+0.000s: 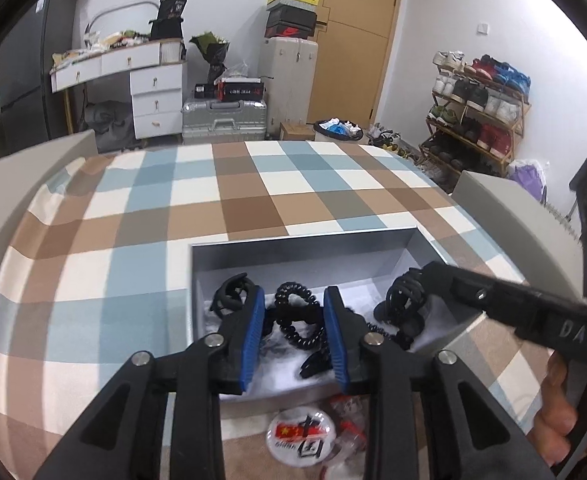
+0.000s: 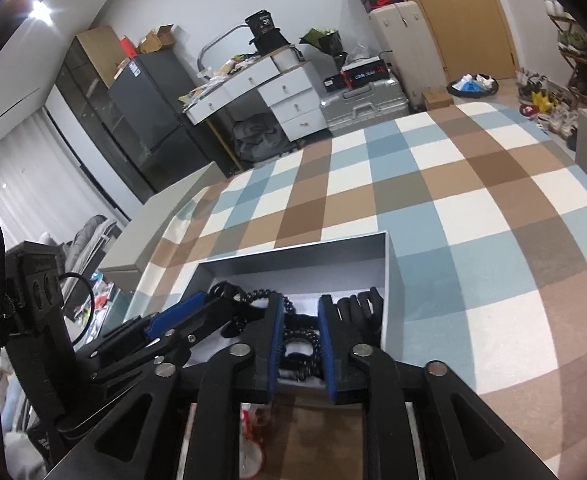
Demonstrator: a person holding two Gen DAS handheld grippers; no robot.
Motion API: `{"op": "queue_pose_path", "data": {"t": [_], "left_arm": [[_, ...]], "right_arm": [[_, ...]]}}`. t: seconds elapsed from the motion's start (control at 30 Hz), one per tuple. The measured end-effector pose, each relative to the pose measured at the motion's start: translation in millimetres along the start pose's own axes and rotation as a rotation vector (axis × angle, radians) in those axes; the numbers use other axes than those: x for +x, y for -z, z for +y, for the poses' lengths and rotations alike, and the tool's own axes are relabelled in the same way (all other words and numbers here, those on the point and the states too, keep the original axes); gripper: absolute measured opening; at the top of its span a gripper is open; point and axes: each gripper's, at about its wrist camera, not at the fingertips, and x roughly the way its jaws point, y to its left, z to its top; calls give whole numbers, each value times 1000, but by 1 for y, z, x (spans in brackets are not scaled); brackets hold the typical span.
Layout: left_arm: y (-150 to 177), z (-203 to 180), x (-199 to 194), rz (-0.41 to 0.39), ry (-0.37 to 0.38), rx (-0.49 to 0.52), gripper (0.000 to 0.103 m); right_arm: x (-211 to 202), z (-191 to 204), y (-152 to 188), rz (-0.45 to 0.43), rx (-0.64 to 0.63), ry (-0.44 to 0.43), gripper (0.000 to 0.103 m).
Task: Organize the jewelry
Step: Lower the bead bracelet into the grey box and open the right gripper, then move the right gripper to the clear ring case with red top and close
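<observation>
Both the left tool and the right tool hang narrowly parted over the grey box, gripping nothing. Black coiled hair ties and claw clips lie inside the box, on the checked bedspread.
</observation>
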Motion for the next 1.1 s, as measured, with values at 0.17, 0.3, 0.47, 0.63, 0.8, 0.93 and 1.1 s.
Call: {"op": "queue_pose_path", "data": {"t": [0.17, 0.3, 0.47, 0.63, 0.8, 0.93, 1.1], "left_arm": [[8, 0, -22, -3, 2, 41, 57], [17, 9, -40, -32, -48, 24, 86], [31, 21, -46, -10, -12, -32, 102], [38, 22, -41, 12, -55, -13, 102], [42, 34, -36, 26, -88, -9, 102], [45, 44, -33, 41, -79, -39, 102], [53, 56, -31, 40, -94, -61, 102]], "right_arm": [[-19, 1, 8, 29, -46, -2, 45], [-31, 2, 16, 49, -43, -33, 75], [-16, 10, 32, 149, -53, -59, 87], [12, 15, 45, 244, -88, -61, 87], [24, 20, 58, 275, -138, -53, 77], [31, 24, 64, 284, -149, -62, 70], [36, 42, 68, 266, -225, -28, 65]]}}
